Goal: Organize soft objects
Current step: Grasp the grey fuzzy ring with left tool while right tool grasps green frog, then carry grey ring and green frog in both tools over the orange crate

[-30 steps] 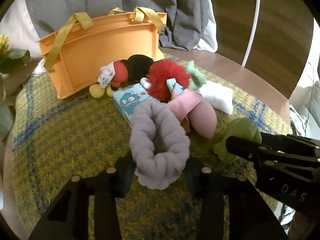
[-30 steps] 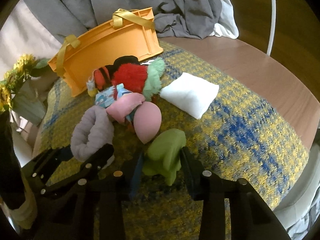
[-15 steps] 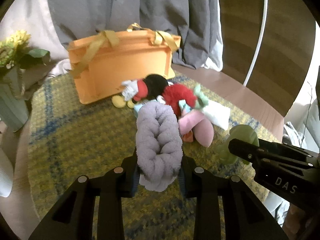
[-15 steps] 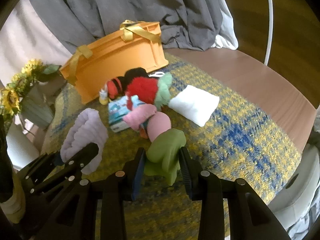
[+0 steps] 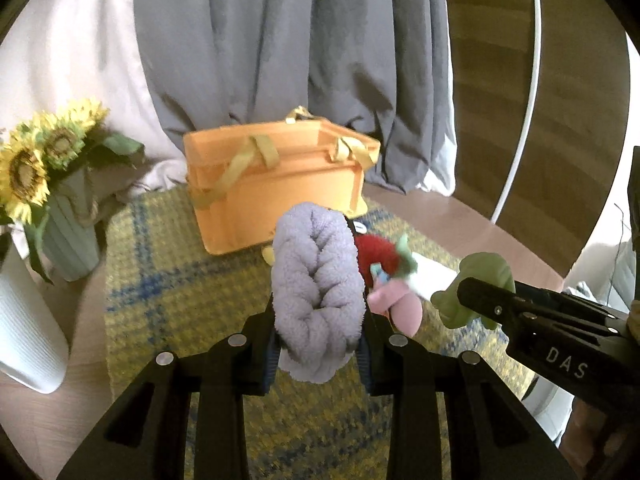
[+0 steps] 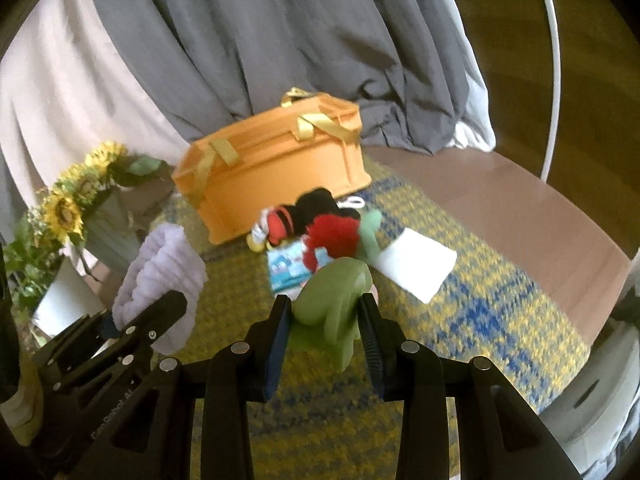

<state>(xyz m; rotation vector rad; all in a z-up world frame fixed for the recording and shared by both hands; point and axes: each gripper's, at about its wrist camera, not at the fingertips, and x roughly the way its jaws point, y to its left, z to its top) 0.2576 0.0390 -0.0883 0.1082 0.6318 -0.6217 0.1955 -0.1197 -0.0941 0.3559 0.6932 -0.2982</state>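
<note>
My left gripper [image 5: 318, 344] is shut on a lilac braided plush ring [image 5: 316, 292], held upright above the yellow-and-blue mat [image 5: 168, 300]; the ring [image 6: 160, 276] also shows at the left of the right wrist view. My right gripper [image 6: 324, 328] is shut on a green plush toy [image 6: 332, 300], lifted off the mat; that toy [image 5: 480, 284] appears at the right of the left wrist view. Behind stands an orange bin [image 5: 276, 184] with yellow strap handles. Before it lie a red-and-black mouse doll [image 6: 296, 216], a red fluffy toy [image 6: 332, 236], a pink plush [image 5: 396, 304] and a white pillow [image 6: 416, 264].
A vase of sunflowers [image 5: 44, 184] and a white ribbed vase [image 5: 24, 332] stand at the left edge of the round wooden table [image 6: 520, 208]. Grey curtains [image 5: 288, 60] hang behind the bin. A white hoop [image 5: 524, 92] rises at the right.
Both grippers have risen with their toys, the ring and the green toy now off the mat. The left jaws squeezed the ring narrower. The bin and toy pile look farther and lower.
</note>
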